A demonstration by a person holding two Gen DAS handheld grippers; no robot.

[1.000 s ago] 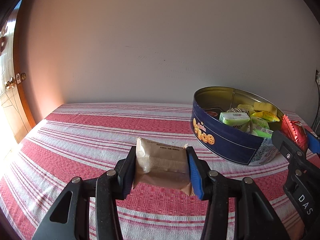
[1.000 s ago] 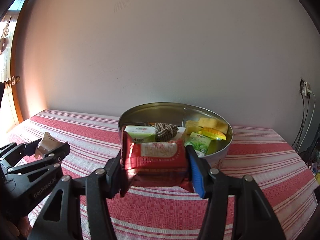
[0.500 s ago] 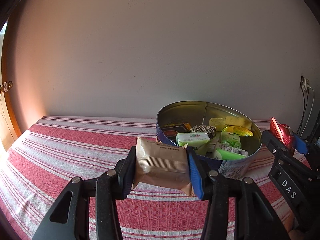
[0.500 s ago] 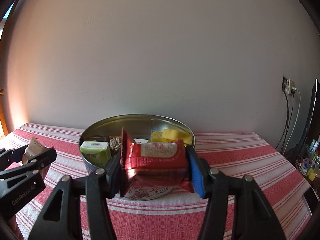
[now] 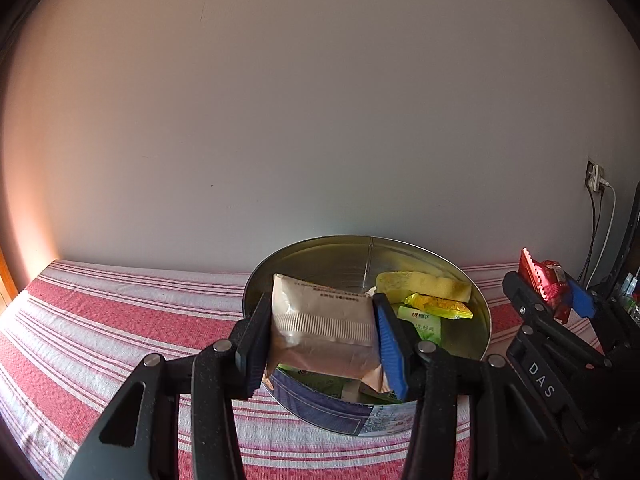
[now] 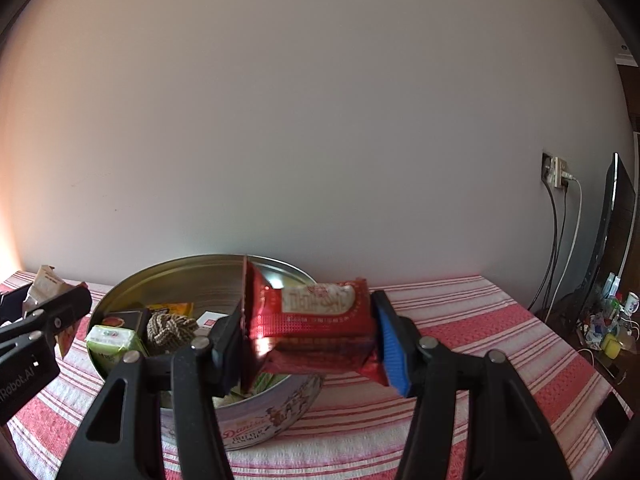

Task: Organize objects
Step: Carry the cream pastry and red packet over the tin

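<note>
Yarn ball [image 6: 171,328] visible right view only; tan packet [image 5: 324,328] hides it left.

Colours and patterns noted
Red-and-white striped tablecloth [image 5: 120,320]; beige packet [image 5: 324,324]; glossy red packet [image 6: 316,320]; blue-sided tin [image 5: 320,408].

The tin [image 5: 362,264] lies open on top, its floor crowded with packets [image 5: 438,306]; bare striped counter [image 6: 472,332] lies to its right.
</note>
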